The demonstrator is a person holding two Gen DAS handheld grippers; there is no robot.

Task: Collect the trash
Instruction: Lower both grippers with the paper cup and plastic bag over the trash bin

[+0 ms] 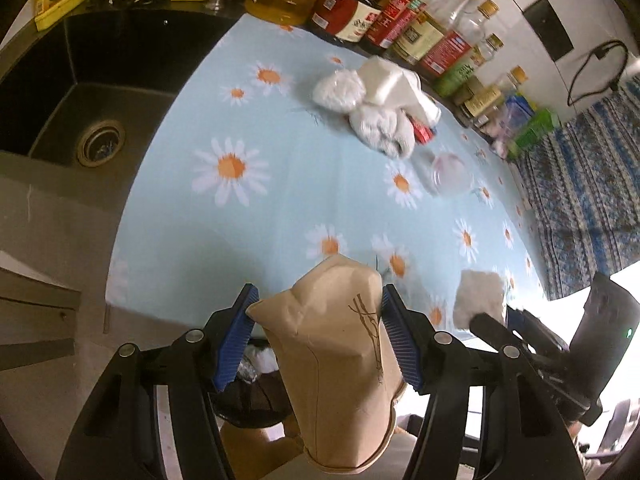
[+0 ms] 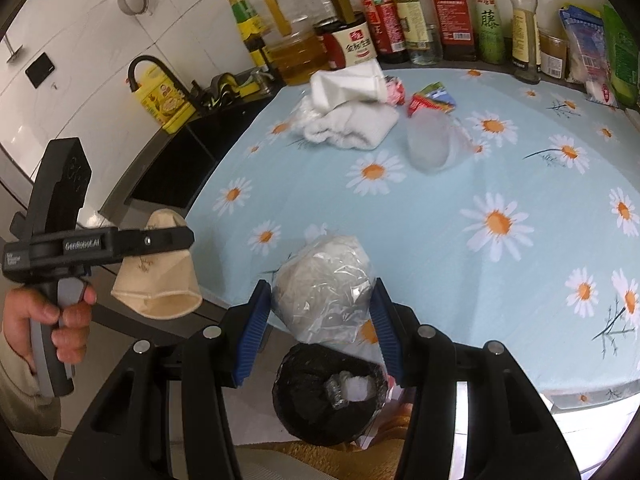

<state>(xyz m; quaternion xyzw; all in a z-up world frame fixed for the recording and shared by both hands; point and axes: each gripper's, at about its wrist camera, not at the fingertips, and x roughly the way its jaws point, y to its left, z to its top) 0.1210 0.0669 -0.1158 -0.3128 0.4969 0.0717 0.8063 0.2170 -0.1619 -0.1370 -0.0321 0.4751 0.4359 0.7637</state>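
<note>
Left gripper (image 1: 318, 308) clamped across a crumpled tan paper cup (image 1: 340, 364), blue ribbed pads pressing its dented walls; right gripper (image 2: 320, 304) clamped on a wad of clear crinkled plastic film stuffed with grey-white tissue (image 2: 324, 280). Both held at the near edge of the counter covered by a pale blue daisy-print cloth (image 2: 440, 208), above a small bin lined with a black plastic bag (image 2: 324, 396) already holding scraps. Probably light, both of them: cup thin and already creased, likely to fold further under squeeze, best pinched across the middle as now; film slippery and springy, apt to slide out unless gripped around its bulk. Left to gather farther back on the cloth: a heap of white crumpled tissues and a white pouch (image 2: 348, 104), a red snack wrapper (image 2: 430, 102), a clear plastic cup lying on its side (image 2: 430, 146). Cup looks smooth and squashable, best taken across the rim; tissues soft, easy to pinch anywhere.
</note>
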